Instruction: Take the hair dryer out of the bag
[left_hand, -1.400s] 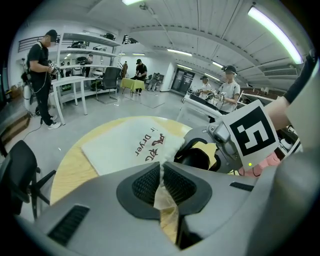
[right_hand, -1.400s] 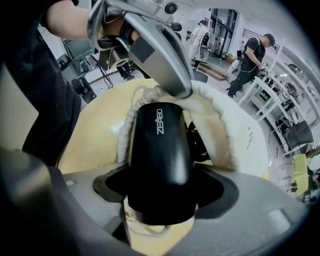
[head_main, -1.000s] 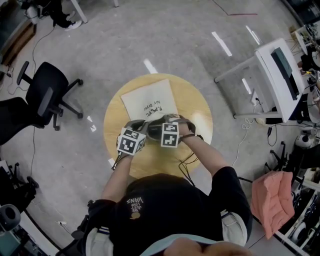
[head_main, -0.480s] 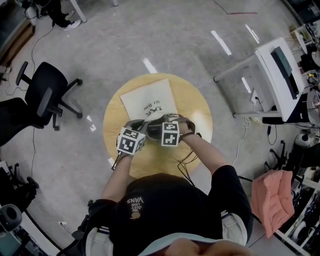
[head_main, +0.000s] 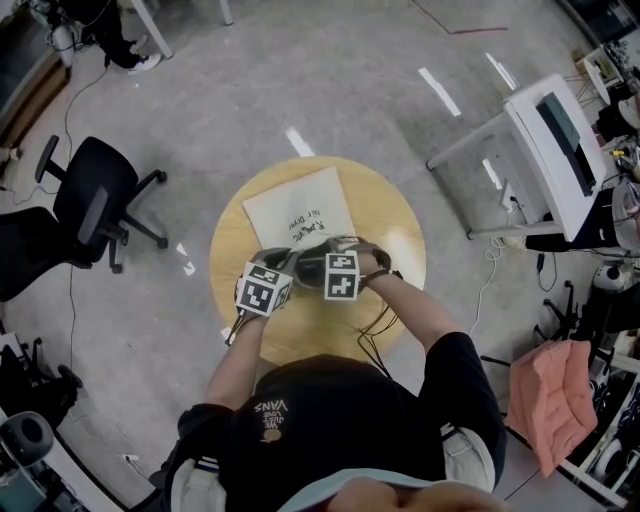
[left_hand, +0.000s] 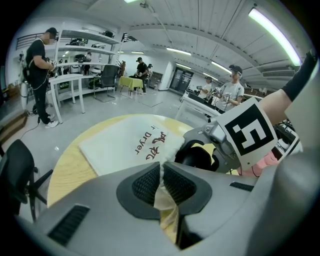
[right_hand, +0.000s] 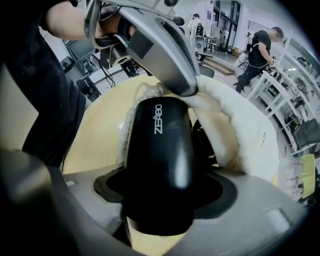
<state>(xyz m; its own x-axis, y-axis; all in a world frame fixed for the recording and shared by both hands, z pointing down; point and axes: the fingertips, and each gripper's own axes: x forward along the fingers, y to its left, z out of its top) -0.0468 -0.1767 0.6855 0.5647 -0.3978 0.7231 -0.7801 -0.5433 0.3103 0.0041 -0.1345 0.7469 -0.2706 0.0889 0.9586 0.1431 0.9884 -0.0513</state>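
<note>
Right gripper view: right gripper (right_hand: 160, 202) clamps glossy black hair dryer (right_hand: 160, 145); left gripper (left_hand: 161, 183) pinches white cloth bag (left_hand: 120, 145) (thin fold, could slip under pull).

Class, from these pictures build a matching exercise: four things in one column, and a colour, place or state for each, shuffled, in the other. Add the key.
1. hair dryer
2. bag
3. table
4. chair

A. round, light wood
B. white cloth, pinched by the left tongs
C. on the floor, apart from the table
D. black, clamped in the right tongs

Pairs: 1-D, 2-B, 3-A, 4-C
</note>
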